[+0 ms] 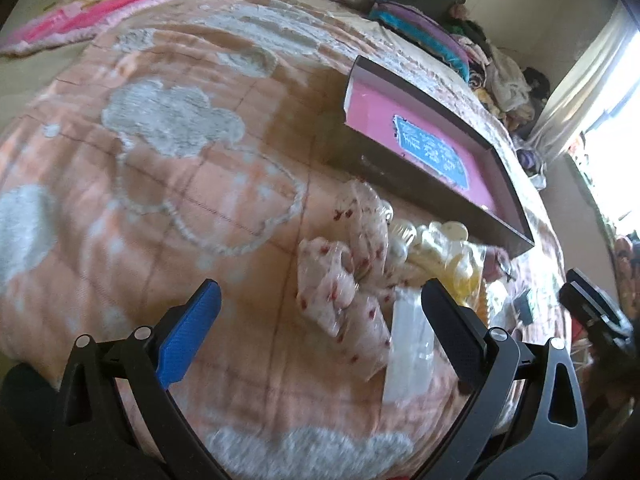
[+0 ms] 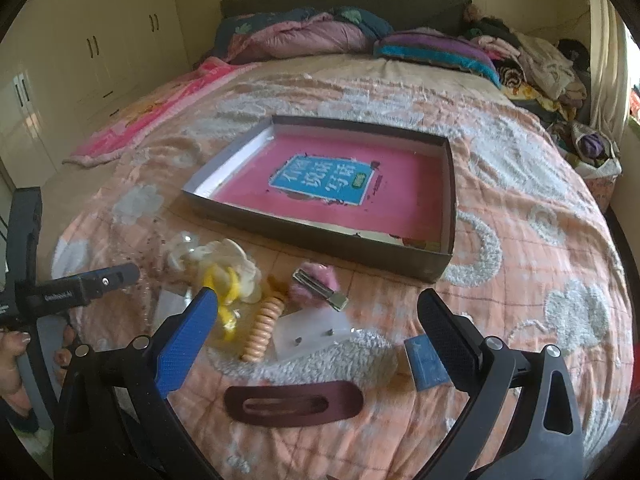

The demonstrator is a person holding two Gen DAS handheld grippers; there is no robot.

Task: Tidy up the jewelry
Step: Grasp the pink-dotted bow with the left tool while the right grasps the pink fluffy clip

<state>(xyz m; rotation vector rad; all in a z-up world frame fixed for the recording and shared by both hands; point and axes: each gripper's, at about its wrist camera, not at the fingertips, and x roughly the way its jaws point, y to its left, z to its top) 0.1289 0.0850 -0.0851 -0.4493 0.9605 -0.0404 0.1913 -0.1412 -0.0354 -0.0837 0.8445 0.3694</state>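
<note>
A shallow dark box (image 2: 448, 196) with a pink bottom and a blue label lies on the bed; it also shows in the left wrist view (image 1: 420, 176). Before it lie hair accessories: a white and yellow bow bundle (image 2: 224, 268), a coiled peach hair tie (image 2: 262, 330), a pink clip with a metal clasp (image 2: 320, 284), a clear card with earrings (image 2: 312, 334), a dark red hair clip (image 2: 294, 402) and a small blue card (image 2: 426, 362). A red-dotted fabric bow in plastic (image 1: 344, 276) lies between my left gripper's fingers. My left gripper (image 1: 320, 300) and right gripper (image 2: 318, 308) are open and empty above the items.
The bed has an orange quilt with white fluffy clouds (image 2: 540, 280). Pillows and folded blankets (image 2: 312, 32) lie at the headboard, a clothes pile (image 2: 540, 64) at the right. Cream wardrobes (image 2: 96, 48) stand left. The other gripper shows at the left in the right wrist view (image 2: 80, 286).
</note>
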